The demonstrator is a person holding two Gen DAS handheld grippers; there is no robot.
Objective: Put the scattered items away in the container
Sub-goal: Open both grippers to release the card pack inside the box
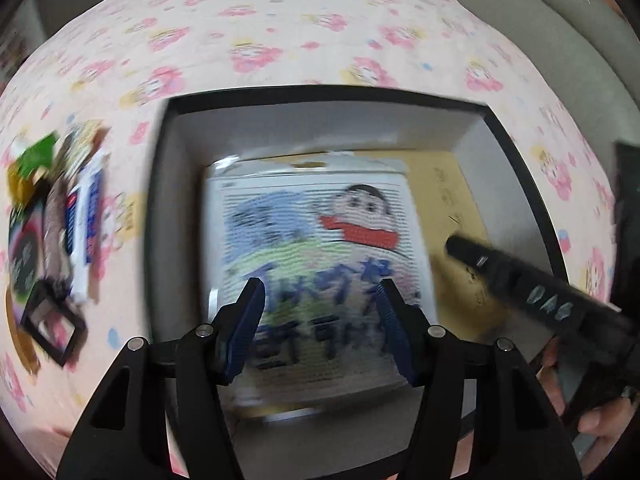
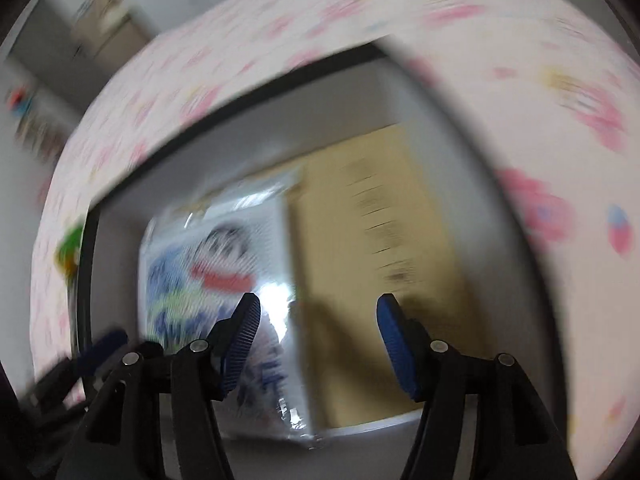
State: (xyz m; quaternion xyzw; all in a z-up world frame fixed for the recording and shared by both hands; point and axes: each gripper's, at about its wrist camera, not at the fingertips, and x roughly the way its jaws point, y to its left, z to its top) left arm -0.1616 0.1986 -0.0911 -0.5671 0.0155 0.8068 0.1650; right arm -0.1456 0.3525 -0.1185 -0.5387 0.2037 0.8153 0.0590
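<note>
Both tools hover over the container [image 1: 168,200], a dark-rimmed box on the flowered table [image 1: 280,40]. The left tool [image 1: 320,296] and right tool [image 2: 318,312] are both released, jaws apart and empty. A cartoon-printed packet [image 1: 312,240] already lies inside, directly beneath them. Remaining scattered items [image 1: 52,220] sit outside, left of the box; the left tool should probably swing there, approaching low and squarely.
</note>
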